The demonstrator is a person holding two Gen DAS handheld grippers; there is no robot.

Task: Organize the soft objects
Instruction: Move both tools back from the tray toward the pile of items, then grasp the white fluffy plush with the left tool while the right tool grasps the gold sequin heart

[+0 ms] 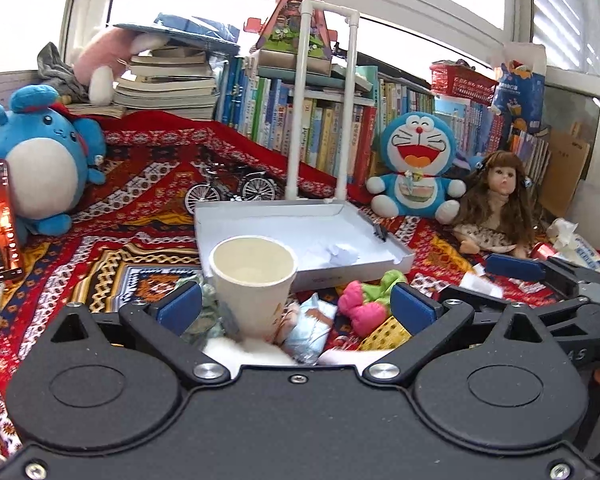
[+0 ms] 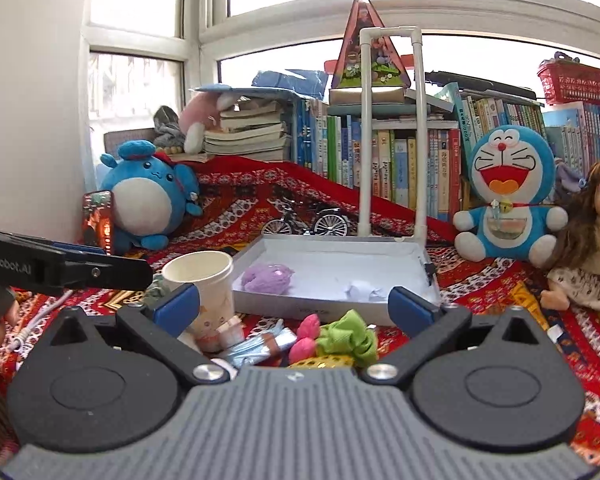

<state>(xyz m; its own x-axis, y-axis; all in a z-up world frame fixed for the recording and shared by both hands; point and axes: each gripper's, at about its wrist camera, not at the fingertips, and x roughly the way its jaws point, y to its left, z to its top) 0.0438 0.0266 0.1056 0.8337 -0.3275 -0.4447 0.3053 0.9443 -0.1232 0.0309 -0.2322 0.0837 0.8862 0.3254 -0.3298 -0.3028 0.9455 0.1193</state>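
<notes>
My left gripper [image 1: 296, 304] has its jaws spread wide, with a paper cup [image 1: 254, 276] standing between them, untouched by either pad. My right gripper [image 2: 296, 306] is also spread wide and grips nothing; below it lie a pink-and-green soft toy [image 2: 336, 338] and a blue wrapped packet [image 2: 256, 346]. Just behind them sits a white tray [image 2: 380, 260] holding a purple soft ball [image 2: 268, 278] and crumpled paper [image 2: 362, 292]. Everything rests on a red patterned cloth [image 1: 140, 216], with plush toys, a doll [image 1: 496, 200] and shelved books [image 2: 400, 160] under bright windows.
</notes>
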